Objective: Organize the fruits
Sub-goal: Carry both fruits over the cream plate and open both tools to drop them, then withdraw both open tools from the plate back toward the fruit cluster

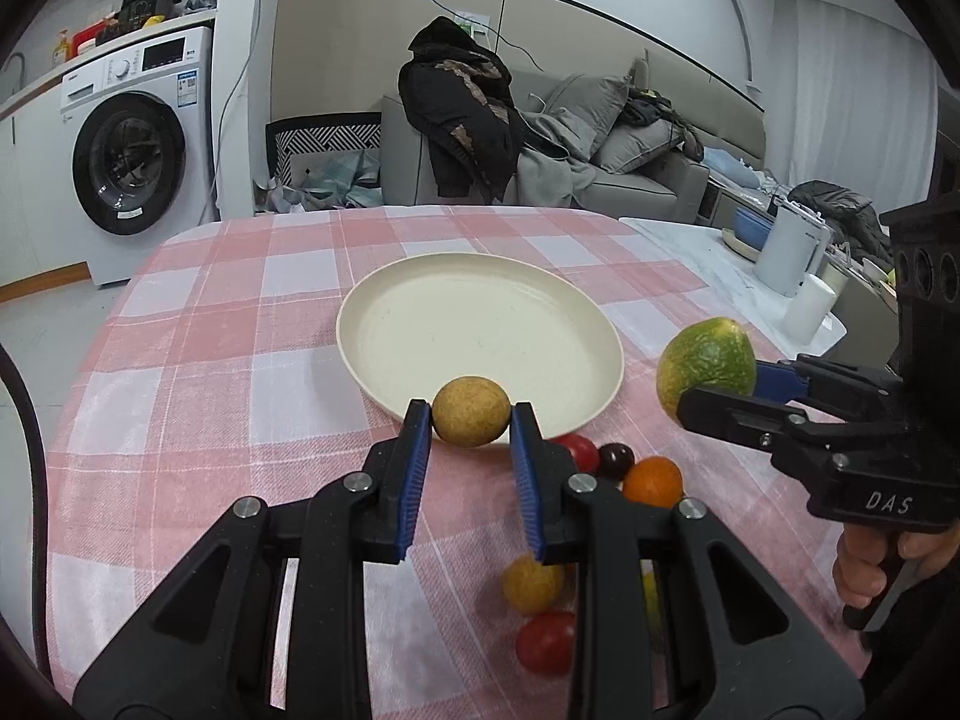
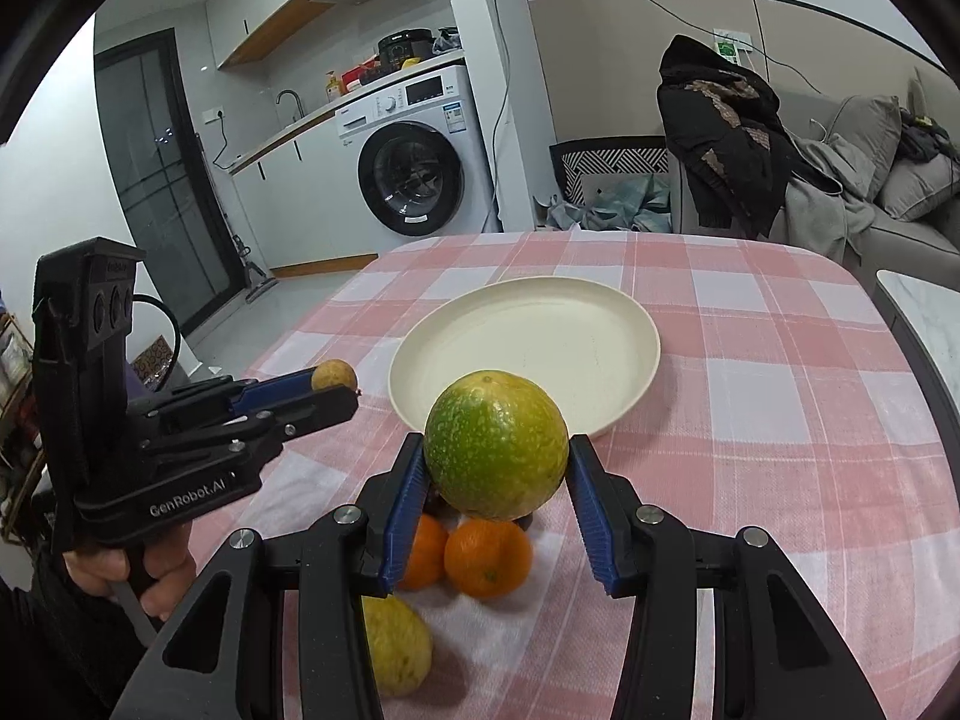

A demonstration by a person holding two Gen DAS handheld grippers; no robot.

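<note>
My left gripper point(image 1: 471, 414) is shut on a small tan round fruit point(image 1: 471, 412), held just at the near rim of the cream plate point(image 1: 420, 276). My right gripper point(image 2: 495, 450) is shut on a large green-yellow fruit point(image 2: 496, 444), lifted above the table in front of the plate point(image 2: 630, 318). Each gripper shows in the other's view: the left gripper point(image 2: 342, 387) with its tan fruit point(image 2: 333, 374), the right gripper point(image 1: 714, 378) with the green fruit point(image 1: 706, 362). On the cloth below lie two oranges point(image 2: 487, 557), a yellow fruit point(image 2: 396, 645), red tomatoes point(image 1: 545, 642) and a dark fruit point(image 1: 616, 457).
The table wears a pink-and-white checked cloth point(image 1: 210, 360). A white marble counter point(image 1: 720, 264) with a white kettle point(image 1: 792, 246) stands to the right. Behind are a washing machine point(image 1: 135, 162), a grey sofa point(image 1: 630, 138) and a chair draped with a black coat point(image 1: 462, 108). A hand point(image 2: 150, 570) grips the left tool's handle.
</note>
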